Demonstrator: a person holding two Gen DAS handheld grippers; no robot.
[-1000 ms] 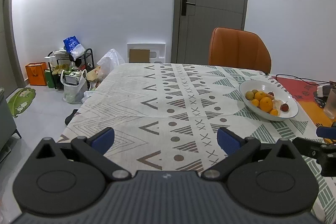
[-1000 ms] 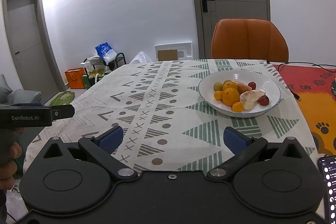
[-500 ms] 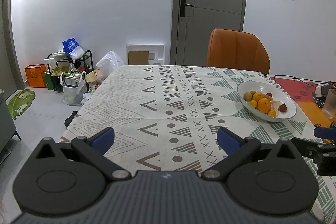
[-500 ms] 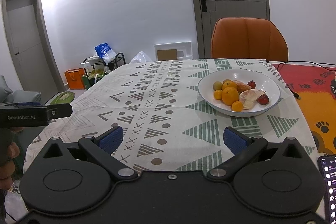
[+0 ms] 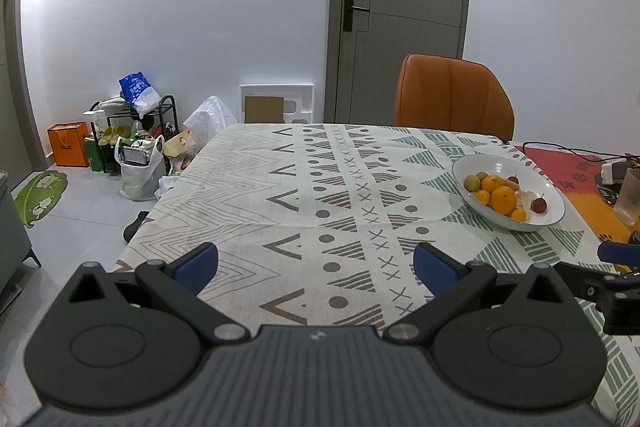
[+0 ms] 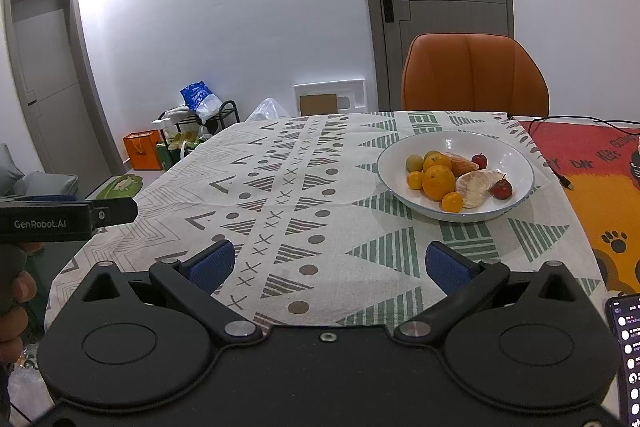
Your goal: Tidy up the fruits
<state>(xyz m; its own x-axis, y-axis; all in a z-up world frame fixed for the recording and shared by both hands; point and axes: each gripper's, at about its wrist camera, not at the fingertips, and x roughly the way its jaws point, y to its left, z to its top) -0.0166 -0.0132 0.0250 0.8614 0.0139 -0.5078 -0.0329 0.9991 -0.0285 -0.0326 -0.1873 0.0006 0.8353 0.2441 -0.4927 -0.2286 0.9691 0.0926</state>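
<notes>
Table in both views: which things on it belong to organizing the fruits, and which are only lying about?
For the job:
white bowl
oranges
peeled citrus
red fruits
green fruit

Lying about:
phone
cable
glass
orange chair

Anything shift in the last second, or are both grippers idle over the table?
Barely anything changed. The left gripper drifted slightly, so the bowl slid a little left in its view; the right gripper hardly moved. Both stayed open and empty. The fruit in the bowl lies as before, untouched.
</notes>
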